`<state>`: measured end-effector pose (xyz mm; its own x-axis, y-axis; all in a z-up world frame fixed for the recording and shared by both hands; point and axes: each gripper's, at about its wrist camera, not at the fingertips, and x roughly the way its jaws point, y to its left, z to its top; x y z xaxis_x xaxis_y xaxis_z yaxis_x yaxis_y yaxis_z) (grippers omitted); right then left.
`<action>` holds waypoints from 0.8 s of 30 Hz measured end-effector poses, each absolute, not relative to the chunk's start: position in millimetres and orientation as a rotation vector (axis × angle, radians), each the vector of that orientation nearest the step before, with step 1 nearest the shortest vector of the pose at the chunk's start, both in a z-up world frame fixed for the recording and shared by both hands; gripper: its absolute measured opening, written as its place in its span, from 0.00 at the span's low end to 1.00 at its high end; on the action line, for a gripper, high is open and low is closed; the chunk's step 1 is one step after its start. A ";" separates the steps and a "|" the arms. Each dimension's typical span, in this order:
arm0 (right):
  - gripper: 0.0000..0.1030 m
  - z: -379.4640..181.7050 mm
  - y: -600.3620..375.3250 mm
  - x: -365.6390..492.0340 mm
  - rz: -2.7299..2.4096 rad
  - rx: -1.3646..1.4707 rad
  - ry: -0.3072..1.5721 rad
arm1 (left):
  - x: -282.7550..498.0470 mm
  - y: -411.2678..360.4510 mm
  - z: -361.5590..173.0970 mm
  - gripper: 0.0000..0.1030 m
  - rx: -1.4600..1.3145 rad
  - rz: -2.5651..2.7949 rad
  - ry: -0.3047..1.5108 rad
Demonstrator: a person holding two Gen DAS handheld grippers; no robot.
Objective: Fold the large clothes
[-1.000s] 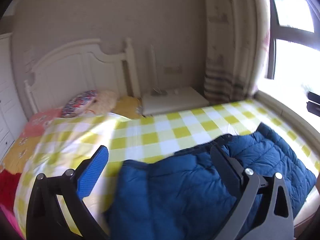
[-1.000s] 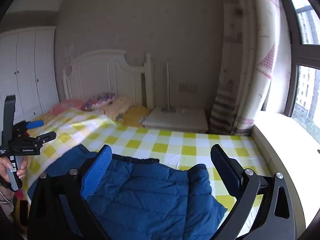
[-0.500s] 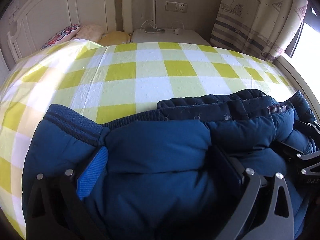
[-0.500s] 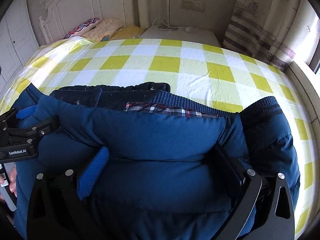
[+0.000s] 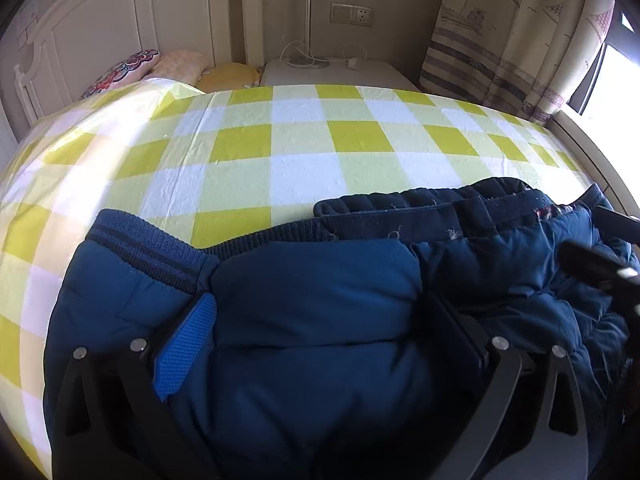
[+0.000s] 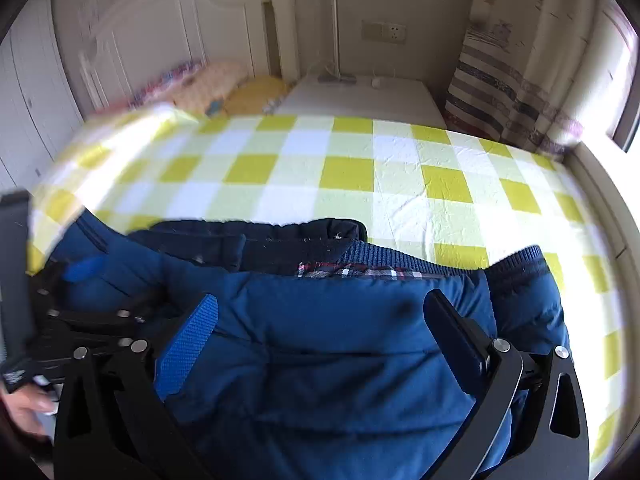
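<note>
Clearly both the left gripper and right gripper are hovering spread apart over the blue padded jacket lying on the checked bedspread, needing matched, level bites before folding.

We brought both grippers down from high over the bed; now the blue coat bulges between our fingers.

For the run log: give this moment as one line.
task: fold | jacket on bed | left hand-held gripper open, astride jacket | right hand-held gripper open, astride jacket
</note>
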<state>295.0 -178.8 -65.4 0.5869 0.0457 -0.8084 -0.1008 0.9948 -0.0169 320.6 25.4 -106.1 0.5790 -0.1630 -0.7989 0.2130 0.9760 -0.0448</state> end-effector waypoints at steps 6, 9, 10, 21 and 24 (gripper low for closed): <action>0.95 -84.1 -179.2 318.1 0.056 -0.085 1.006 | 320.9 25.1 -106.7 0.98 0.055 -0.221 0.926; 0.95 -70.6 -202.9 310.5 0.016 -0.034 0.949 | 321.0 25.6 -107.0 0.98 0.051 -0.224 0.925; 0.95 -70.8 -215.4 309.4 0.001 -0.010 0.955 | 320.8 25.7 -106.9 0.98 0.051 -0.224 0.925; 0.95 -90.7 -318.6 287.2 -0.035 0.440 0.876 | 319.5 23.6 -106.2 0.98 0.055 -0.223 0.920; 0.95 -92.3 -303.1 293.0 -0.063 0.345 0.912 | 321.0 22.3 -105.5 0.98 0.066 -0.221 0.937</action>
